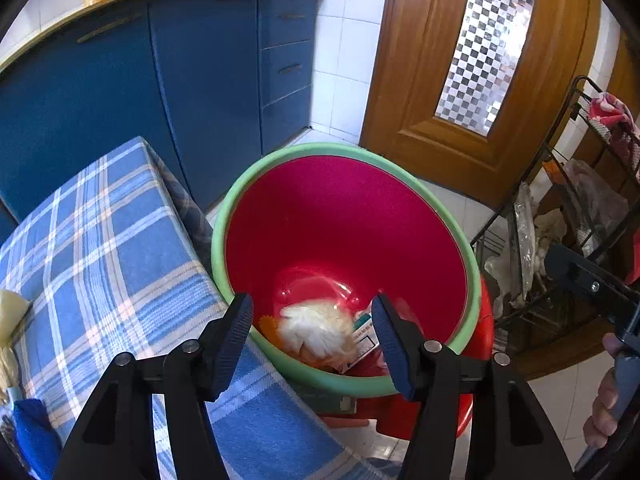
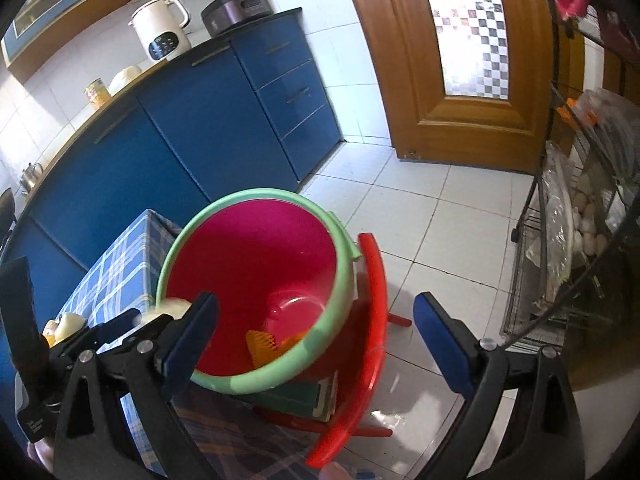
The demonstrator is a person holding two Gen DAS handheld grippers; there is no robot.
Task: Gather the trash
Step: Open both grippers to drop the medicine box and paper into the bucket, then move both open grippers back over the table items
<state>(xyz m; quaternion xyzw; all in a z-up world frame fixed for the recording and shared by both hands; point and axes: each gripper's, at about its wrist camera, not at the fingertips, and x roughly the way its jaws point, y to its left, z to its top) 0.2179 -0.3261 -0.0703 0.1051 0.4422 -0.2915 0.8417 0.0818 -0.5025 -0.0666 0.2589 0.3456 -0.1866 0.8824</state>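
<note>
A red bucket with a green rim point(image 1: 472, 264) stands on a red stool beside the table with the blue plaid cloth point(image 1: 104, 248). My left gripper point(image 1: 312, 332) hangs over the bucket's near rim, open. A crumpled white tissue point(image 1: 316, 330) shows between its fingers without touching either pad; I cannot tell whether it is in the air or lying inside. Orange mesh point(image 2: 262, 346) and a printed carton point(image 1: 366, 338) lie in the bucket point(image 2: 340, 280). My right gripper point(image 2: 316, 340) is open and empty above the bucket's right side. The tissue point(image 2: 172, 306) sits at the left gripper's tips point(image 2: 120, 322).
Blue kitchen cabinets point(image 1: 200, 80) run behind the table. A wooden door point(image 1: 432, 100) with checkered glass is at the back right. A black wire rack point(image 2: 568, 240) with bags and eggs stands on the right. White floor tiles point(image 2: 440, 220) lie between bucket and rack.
</note>
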